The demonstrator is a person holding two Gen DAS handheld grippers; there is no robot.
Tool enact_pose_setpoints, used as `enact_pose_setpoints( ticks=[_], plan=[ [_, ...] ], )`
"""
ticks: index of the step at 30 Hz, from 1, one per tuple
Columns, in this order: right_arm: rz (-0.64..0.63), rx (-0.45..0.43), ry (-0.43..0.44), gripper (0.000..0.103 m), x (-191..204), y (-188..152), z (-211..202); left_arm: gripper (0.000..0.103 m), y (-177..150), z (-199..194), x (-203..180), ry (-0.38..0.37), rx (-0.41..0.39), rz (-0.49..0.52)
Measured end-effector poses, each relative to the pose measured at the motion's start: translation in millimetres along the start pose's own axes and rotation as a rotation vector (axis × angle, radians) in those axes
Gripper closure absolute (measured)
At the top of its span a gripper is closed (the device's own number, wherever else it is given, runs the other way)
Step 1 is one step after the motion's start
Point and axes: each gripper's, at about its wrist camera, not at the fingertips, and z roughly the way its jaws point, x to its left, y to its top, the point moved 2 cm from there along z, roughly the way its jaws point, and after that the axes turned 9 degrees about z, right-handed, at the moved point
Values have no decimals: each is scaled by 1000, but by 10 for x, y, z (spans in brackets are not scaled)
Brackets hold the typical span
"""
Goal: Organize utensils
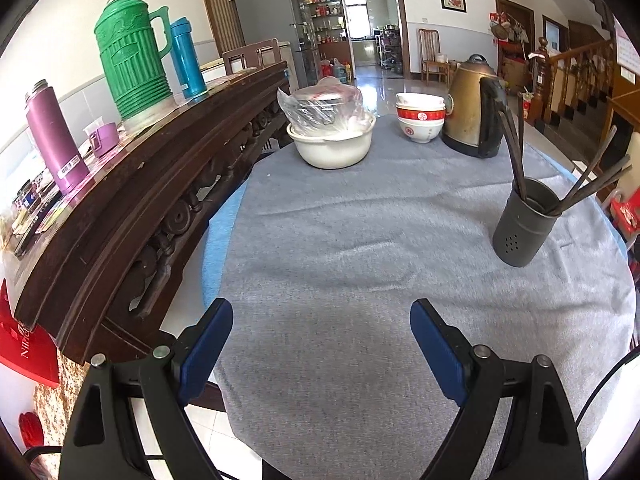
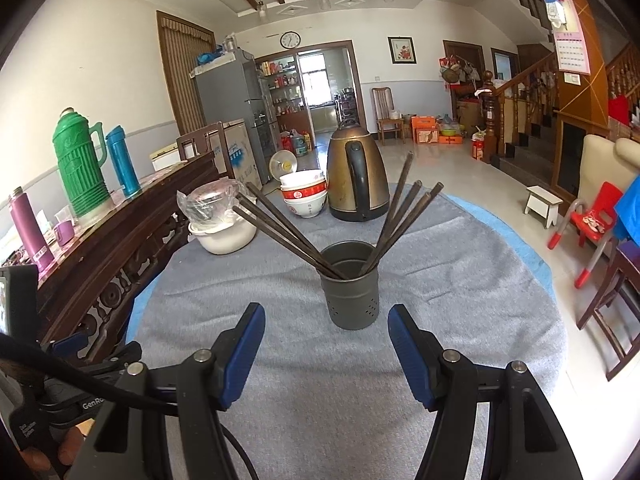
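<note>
Chopsticks gathered, grippers empty over the grey cloth

Both the left gripper and right gripper stand spread with nothing between the fingers. The dark chopsticks fan from the metal holder at mid-frame in the right view, at right in the left. The job looks nearly finished; any tidying wants a gentle approach from above, lest the holder tip toward the kettle.

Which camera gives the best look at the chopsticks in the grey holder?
The right wrist view: the chopsticks fan out of the holder near the centre, each stick easy to tell apart. In the left wrist view the same chopsticks and holder sit far right, smaller and bent by the lens.
</note>
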Motion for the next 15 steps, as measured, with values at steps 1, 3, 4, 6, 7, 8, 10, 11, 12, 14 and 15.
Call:
enact_pose_setpoints(
  ticks=[1,3,4,6,7,8,10,11,12,14,15],
  plan=[
    [-5,-1,1,35,17,-1,-10,13,-5,-15,19,-2,-3,-4],
    [-17,-7,2,35,59,-7,-37,13,-13,-50,54,-3,-9,-10],
    [-21,-10,3,35,76,-9,-52,13,-16,-66,67,-3,-12,-13],
    [-25,-14,7,35,106,-14,-86,13,-25,-108,95,-4,-20,-18],
    [-25,-16,11,35,119,-17,-107,13,-31,-136,112,-1,-25,-20],
    [-25,-19,14,35,126,-19,-126,13,-38,-165,127,2,-31,-23],
    [-22,-24,21,35,137,-30,-173,13,-59,-212,149,4,-38,-27],
    [-21,-26,24,35,142,-39,-198,13,-70,-241,158,6,-41,-29],
    [-22,-28,26,35,147,-44,-215,13,-78,-262,165,7,-43,-29],
    [-26,-36,30,35,160,-55,-269,13,-95,-322,169,13,-51,-26],
    [-27,-42,33,35,165,-58,-299,13,-103,-348,171,16,-55,-26]
  ],
)
